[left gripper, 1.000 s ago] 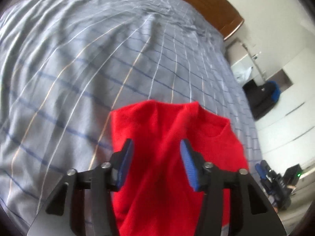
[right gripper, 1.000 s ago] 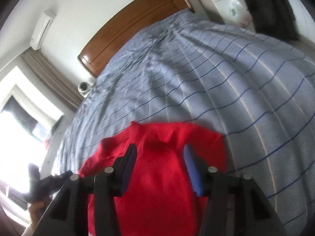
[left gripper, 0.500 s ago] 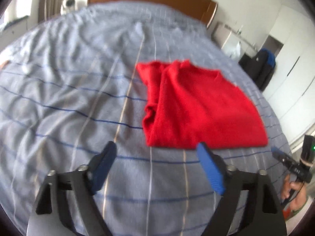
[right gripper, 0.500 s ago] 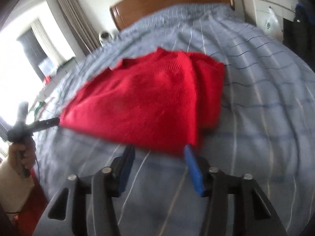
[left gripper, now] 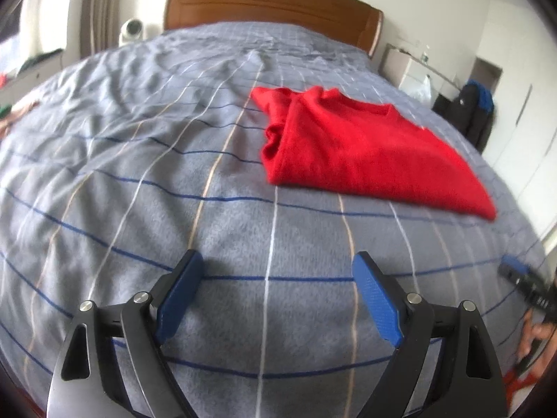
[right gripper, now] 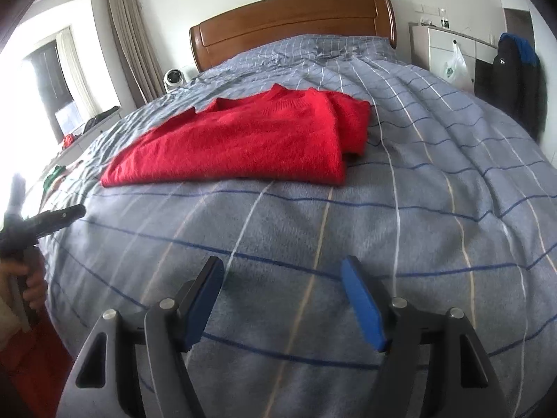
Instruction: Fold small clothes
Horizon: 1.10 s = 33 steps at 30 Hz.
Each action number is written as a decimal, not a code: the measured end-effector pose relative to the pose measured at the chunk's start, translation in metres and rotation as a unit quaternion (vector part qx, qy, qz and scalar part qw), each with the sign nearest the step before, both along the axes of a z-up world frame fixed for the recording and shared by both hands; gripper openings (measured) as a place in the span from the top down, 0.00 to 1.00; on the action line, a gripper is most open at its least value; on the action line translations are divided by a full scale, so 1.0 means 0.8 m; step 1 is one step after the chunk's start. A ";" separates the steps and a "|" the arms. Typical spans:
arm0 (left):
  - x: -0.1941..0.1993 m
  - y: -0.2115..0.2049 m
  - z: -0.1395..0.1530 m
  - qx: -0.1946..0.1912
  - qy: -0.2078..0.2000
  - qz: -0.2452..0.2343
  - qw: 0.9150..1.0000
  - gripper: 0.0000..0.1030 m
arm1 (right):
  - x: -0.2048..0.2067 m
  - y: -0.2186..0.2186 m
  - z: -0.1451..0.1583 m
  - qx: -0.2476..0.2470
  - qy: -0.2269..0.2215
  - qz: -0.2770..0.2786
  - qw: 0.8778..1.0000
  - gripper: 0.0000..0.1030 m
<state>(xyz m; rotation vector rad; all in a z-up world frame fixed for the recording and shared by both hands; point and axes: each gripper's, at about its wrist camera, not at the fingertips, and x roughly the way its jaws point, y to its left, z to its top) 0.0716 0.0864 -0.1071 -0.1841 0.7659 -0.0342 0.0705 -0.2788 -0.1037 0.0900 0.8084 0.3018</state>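
Sweater point(left gripper: 362, 146) underside hidden, folded

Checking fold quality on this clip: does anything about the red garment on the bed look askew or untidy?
Slightly. The red knitted sweater lies folded flat on the grey checked bedspread, but a bunched layer sticks out unevenly along one side. Both the left gripper and right gripper are open, clear of it.

Bare bedspread point(left gripper: 139, 174) around the lone red sweater point(left gripper: 365, 146)
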 end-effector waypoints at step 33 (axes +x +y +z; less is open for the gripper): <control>-0.022 0.037 0.008 -0.024 -0.012 0.011 1.000 0.05 | 0.235 -0.077 0.010 0.173 0.149 -0.094 0.969 0.29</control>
